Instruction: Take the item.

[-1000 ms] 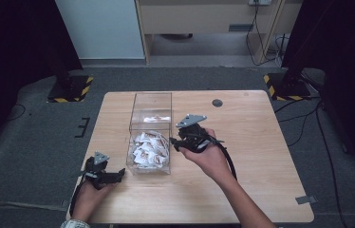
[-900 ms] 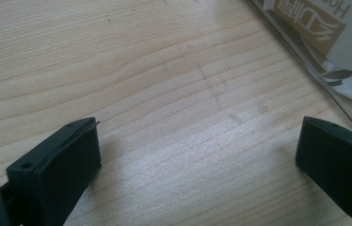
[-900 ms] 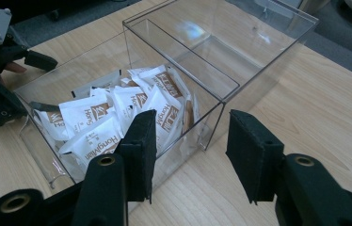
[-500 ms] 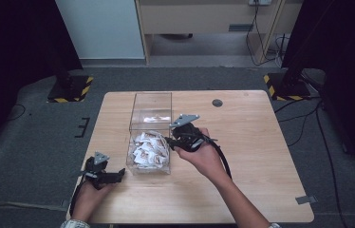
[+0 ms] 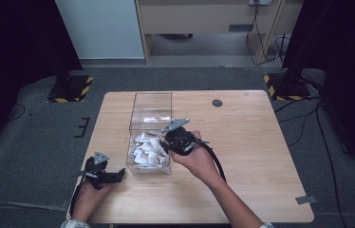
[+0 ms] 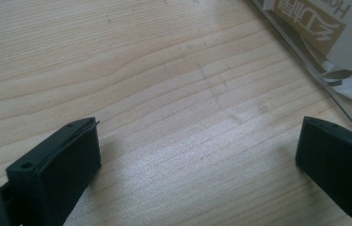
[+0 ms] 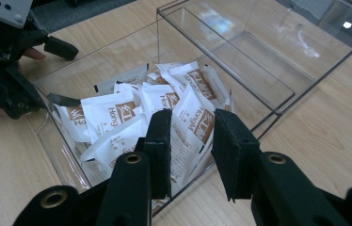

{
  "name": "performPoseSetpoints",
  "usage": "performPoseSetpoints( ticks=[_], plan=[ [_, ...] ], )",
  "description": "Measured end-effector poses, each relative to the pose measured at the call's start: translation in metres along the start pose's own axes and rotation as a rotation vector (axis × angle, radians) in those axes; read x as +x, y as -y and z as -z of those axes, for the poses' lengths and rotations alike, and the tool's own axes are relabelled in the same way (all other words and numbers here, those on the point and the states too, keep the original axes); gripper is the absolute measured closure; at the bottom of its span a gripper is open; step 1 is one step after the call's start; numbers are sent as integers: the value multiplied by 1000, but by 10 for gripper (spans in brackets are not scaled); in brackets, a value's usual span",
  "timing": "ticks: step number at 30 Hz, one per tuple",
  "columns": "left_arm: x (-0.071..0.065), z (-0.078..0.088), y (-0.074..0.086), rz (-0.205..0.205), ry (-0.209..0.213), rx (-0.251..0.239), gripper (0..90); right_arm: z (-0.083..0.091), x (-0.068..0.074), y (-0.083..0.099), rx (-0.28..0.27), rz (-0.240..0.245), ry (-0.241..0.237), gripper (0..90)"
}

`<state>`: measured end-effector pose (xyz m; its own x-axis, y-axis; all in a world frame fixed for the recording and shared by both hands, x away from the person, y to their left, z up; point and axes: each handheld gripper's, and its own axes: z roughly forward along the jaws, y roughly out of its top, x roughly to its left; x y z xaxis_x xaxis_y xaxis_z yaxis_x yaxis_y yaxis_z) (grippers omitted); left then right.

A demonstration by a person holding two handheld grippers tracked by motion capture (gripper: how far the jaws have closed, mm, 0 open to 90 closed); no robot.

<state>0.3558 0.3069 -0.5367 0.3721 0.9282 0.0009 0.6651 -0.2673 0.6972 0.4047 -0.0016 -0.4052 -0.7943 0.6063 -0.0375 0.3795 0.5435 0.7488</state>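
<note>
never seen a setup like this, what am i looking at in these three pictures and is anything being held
A person sits at a wooden table with a hand-held two-jaw claw in each hand. The high view looks down from above; the other two pictures come from cameras riding on each claw.

On the table stands a clear plastic box with white and brown sachets in its near compartment.

The left claw rests near the table's front edge, jaws wide apart, holding nothing. The right claw hovers at the box's rim above the sachets, jaws partly open, gripping nothing.

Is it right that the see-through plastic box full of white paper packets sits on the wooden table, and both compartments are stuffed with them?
Not quite. In the right gripper view the clear plastic box holds white paper packets in its near compartment; the far one is empty. It does sit on the wooden table.
</note>
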Motion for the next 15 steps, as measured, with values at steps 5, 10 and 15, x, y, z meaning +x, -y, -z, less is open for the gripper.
performPoseSetpoints(
  ticks=[5, 10, 15],
  plan=[
    [0, 0, 0, 0, 0, 0, 0, -9, 5, 5, 5, -5, -16, 692],
    [0, 0, 0, 0, 0, 0, 0, -18, 6, 8, 15, -5, -23, 669],
    [0, 0, 0, 0, 0, 0, 0, -27, 7, 9, 22, -27, -25, 633]
  ],
)
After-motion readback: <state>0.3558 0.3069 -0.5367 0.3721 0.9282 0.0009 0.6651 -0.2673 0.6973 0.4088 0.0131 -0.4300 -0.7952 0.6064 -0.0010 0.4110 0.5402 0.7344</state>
